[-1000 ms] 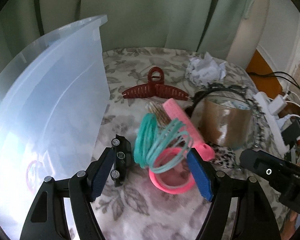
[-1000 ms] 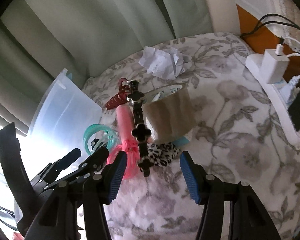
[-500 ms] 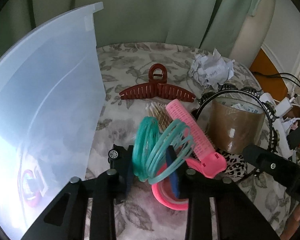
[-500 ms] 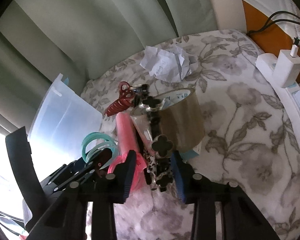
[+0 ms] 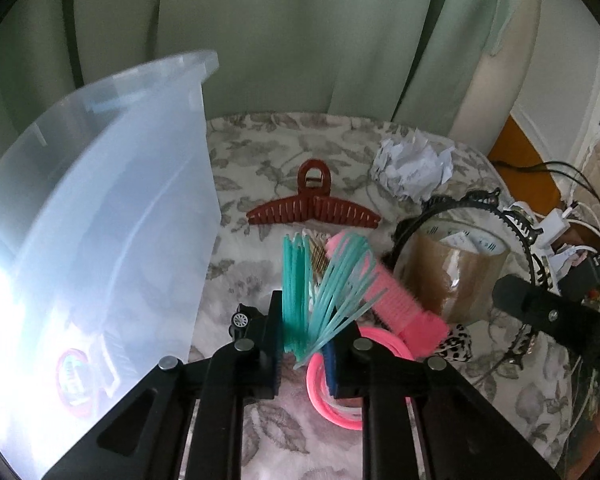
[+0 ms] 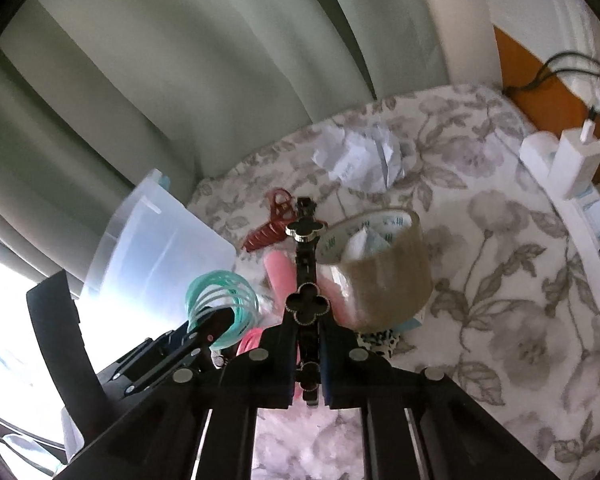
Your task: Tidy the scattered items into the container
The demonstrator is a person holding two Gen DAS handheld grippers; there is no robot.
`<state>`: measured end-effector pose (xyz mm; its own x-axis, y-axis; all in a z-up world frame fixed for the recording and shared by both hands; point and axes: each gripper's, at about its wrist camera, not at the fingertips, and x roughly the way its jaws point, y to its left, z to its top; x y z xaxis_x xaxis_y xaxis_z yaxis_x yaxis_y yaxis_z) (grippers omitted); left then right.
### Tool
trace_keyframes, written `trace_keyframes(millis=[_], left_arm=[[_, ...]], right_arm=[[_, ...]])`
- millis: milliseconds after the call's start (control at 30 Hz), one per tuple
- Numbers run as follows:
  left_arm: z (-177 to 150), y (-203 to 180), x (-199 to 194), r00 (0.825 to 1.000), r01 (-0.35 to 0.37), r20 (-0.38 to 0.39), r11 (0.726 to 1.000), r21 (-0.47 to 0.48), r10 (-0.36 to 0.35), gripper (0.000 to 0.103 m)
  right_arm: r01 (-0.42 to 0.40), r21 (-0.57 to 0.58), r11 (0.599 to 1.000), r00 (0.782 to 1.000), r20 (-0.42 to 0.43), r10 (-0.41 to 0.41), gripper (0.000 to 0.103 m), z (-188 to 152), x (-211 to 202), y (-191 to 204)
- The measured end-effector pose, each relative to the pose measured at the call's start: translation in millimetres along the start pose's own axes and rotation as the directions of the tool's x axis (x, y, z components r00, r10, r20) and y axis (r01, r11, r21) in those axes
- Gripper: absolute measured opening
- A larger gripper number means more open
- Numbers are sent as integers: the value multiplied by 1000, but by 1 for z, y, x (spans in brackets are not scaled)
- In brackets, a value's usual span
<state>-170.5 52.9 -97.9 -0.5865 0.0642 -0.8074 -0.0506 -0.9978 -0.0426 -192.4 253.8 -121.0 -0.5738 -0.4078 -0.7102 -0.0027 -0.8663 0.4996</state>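
My left gripper (image 5: 305, 354) is shut on a bunch of teal bangles (image 5: 320, 292), raised off the floral cloth. The clear plastic container (image 5: 100, 240) stands just left of it. My right gripper (image 6: 308, 354) is shut on a black headband with clover ornaments (image 6: 306, 264), lifted beside the brown tape roll (image 6: 384, 272). The headband (image 5: 516, 220) arcs over the tape roll (image 5: 452, 276) in the left wrist view. Pink bangles (image 5: 340, 396), a pink hair roller (image 5: 388, 300), a red claw clip (image 5: 312, 208) and a small black toy car (image 5: 244, 318) lie on the cloth.
Crumpled white paper (image 5: 412, 168) lies at the back. A leopard-print scrunchie (image 5: 456, 344) sits beside the tape roll. A white power strip with chargers and cables (image 6: 572, 184) runs along the right edge. Green curtains hang behind the table.
Both grippers have closed: the left on the teal bangles, the right on the black headband. Both items have lifted off the cloth.
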Motion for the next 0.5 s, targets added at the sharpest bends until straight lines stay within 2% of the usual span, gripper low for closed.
trace_keyframes(millis=[333, 500], left_arm=[[3, 2, -38, 997, 23, 68, 1000, -16, -22, 17], [0, 1, -61, 994, 34, 105, 999, -18, -32, 16]], right_arm=[[-7, -26, 1000, 997, 81, 9, 10, -2, -45, 20], [-15, -44, 999, 987, 159, 21, 10, -5, -83, 34]])
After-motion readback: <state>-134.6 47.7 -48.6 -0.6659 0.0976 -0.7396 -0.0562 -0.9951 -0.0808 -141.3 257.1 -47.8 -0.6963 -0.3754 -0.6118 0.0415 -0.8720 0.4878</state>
